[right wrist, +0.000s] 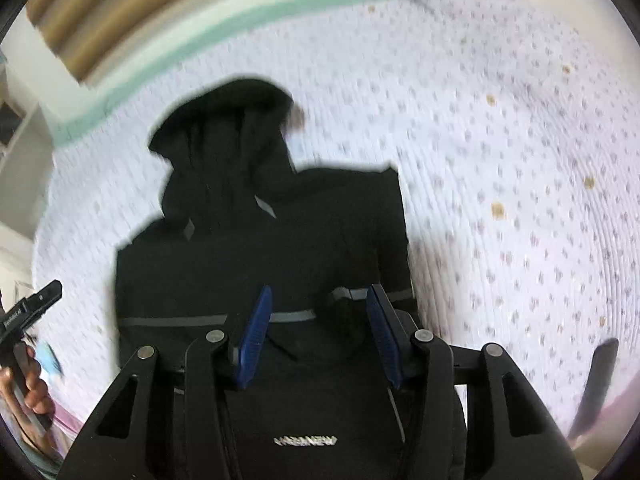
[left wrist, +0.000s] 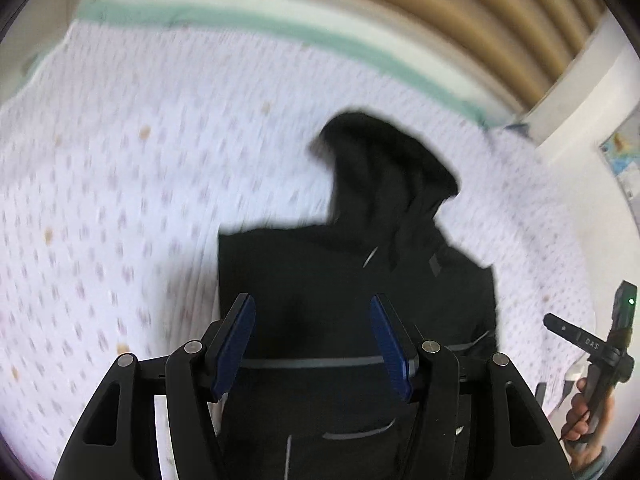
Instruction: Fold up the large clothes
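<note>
Left wrist view: the left gripper (left wrist: 312,342) fills the bottom of the frame, its blue pads (left wrist: 236,346) standing apart with nothing between them. Under it, at lower centre, lies the black hooded jacket (left wrist: 352,280) on the dotted white bedspread (left wrist: 120,200), its hood (left wrist: 384,164) pointing toward the upper right. At the right edge a hand (left wrist: 588,416) grips the other tool's handle. A green band (left wrist: 280,28) and tan curtain (left wrist: 460,4) cross the top; everything is blurred.

Right wrist view: the right gripper (right wrist: 318,336) sits at the bottom, jaws half open and empty. The jacket's silver logo (right wrist: 306,441) shows between its arms, partly hidden. A hand (right wrist: 34,384) appears at the lower left
</note>
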Tool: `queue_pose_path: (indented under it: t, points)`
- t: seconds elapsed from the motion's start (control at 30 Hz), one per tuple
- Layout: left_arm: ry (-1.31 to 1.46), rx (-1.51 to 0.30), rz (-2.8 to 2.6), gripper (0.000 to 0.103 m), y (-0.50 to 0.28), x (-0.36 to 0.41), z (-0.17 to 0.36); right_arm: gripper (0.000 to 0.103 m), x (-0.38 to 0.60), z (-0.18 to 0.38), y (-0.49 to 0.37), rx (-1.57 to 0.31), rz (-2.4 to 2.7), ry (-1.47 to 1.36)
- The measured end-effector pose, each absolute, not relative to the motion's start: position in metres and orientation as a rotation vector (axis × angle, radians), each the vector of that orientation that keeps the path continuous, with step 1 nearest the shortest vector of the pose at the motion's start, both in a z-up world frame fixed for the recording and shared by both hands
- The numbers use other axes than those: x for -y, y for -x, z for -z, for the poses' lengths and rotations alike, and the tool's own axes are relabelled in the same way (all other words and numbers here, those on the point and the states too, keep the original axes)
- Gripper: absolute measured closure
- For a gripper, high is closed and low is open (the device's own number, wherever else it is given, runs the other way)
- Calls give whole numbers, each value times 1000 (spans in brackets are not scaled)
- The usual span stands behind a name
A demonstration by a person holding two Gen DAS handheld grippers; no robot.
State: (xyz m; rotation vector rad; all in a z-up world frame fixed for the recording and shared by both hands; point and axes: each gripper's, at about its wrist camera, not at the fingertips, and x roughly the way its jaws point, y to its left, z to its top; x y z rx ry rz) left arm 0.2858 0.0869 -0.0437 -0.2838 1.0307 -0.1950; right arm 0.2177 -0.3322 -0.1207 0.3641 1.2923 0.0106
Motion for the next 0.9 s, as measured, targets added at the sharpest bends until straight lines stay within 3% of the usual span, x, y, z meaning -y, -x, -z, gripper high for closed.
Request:
queue_pose_path:
  t: [0.2,0.43,0.5,0.6,0.9]
  points:
    - [232,-957,225,42,-308,-69,-1,49,335,82,-257,-1197,-40,-379]
    - [230,-959,233,42,-374,-61,-3,49,329,83,-318,-1155,-58,-420]
    - [235,-979,230,42,-400,-58,8,48,324,97,-339,-1167,-60,-425]
    - [242,-1025,215,42,-442,-52,37,38,320,126,-373,-1197,-55,-429]
    - [287,-1097,201,42,-533,-35,114,37,304,231,-458,-1318,-72,-414]
